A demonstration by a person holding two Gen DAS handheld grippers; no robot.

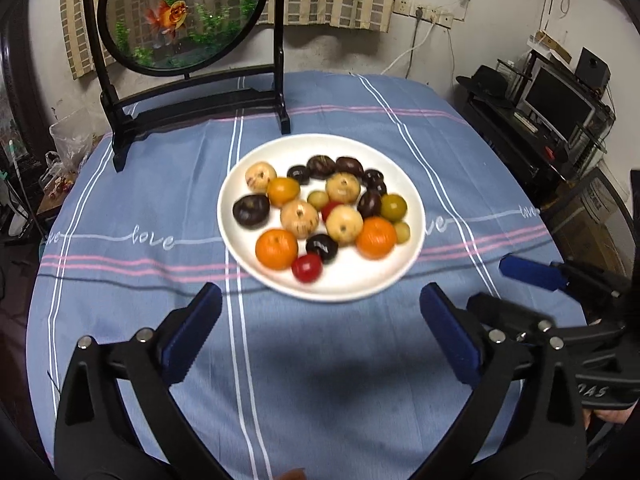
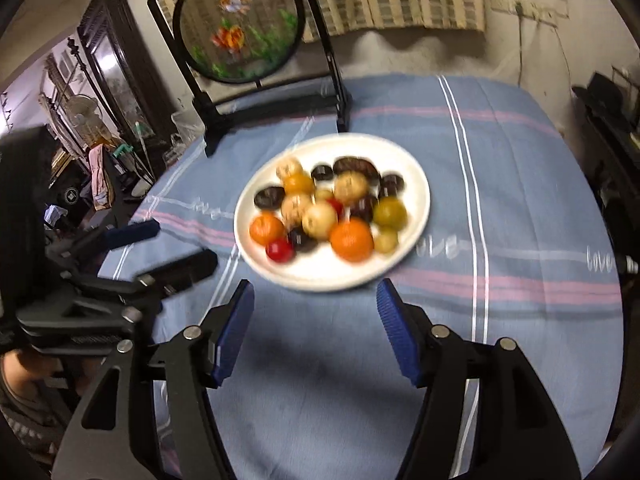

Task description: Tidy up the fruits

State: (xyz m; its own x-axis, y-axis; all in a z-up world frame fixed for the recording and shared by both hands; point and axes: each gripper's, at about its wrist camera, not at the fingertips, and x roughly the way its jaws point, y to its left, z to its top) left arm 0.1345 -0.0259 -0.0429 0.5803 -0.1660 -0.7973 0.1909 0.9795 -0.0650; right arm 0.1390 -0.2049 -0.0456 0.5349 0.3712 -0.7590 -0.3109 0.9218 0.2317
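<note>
1. Your left gripper (image 1: 320, 300), black plastic arms with ribbed blue rubber pads, stands with its jaws spread wide and nothing between them. It hangs over the cloth just short of the plate's near rim.

2. The table carries a blue woven tablecloth (image 1: 320, 380) with white and pink stripes and "love" stitched in white script. The weave lies flat and matte.

3. At the back left stands a black lacquered wooden frame holding a round sheer goldfish screen (image 1: 180, 12), upright, well apart from the plate.

4. The round glossy white ceramic plate (image 1: 320, 284) sits mid-table, ahead of both grippers. All the fruit lies on it, touching in a loose cluster.

5. On the plate, left to right: a dark purple ribbed fruit (image 1: 251, 210); a smooth orange mandarin (image 1: 277, 249) at the near left; a small shiny red tomato (image 1: 307, 268) just beside it; pale tan speckled round fruits (image 1: 300, 218) in the middle; a second orange mandarin (image 1: 376, 238) at the near right; an olive-green round fruit (image 1: 393, 207) at the right edge. Both views are blurred, so finer skin texture cannot be told.

6. Your right gripper (image 2: 316, 300), same build, also stands wide and holds nothing, near the plate's front rim and clear of it.
</note>
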